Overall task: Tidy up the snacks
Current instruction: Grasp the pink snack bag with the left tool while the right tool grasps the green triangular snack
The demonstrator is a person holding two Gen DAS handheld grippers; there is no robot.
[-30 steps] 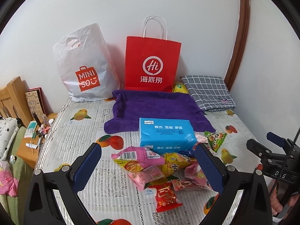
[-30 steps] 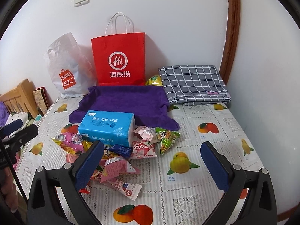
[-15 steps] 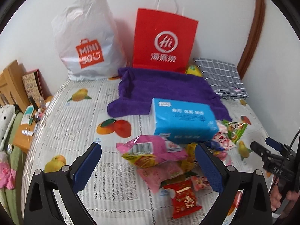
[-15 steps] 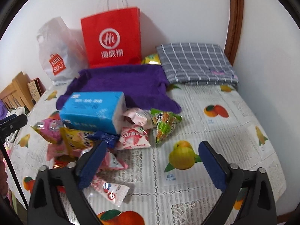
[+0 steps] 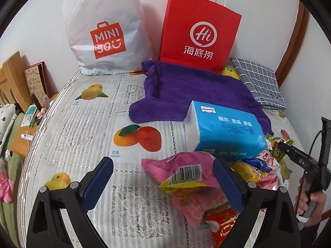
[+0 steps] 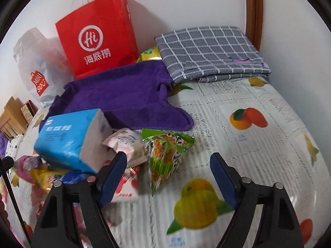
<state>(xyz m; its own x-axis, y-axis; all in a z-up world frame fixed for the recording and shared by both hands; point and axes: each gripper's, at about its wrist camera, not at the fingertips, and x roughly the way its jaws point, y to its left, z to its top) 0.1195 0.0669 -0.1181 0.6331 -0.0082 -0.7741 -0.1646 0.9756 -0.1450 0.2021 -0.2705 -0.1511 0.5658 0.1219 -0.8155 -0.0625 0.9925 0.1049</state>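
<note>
- Green snack packet [image 6: 165, 157] lies between the right gripper [image 6: 168, 180] jaws, which have just been narrowing, not yet gripping
- Left gripper [image 5: 163, 184] spread wide around the pink bag [image 5: 182, 171], ready to pinch

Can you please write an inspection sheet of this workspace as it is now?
Surface: tablecloth with fruit prints.
Job's things: snack packets heaped beside the blue tissue pack; green packet at the heap's edge.
Clutter: purple towel, red paper bag, white plastic bag, checked cloth.
Tongs: left tongs open over the pink packet; right tongs open, just closing, nothing gripped.
Cables: one by the right tool.
Surroundings: white wall.
</note>
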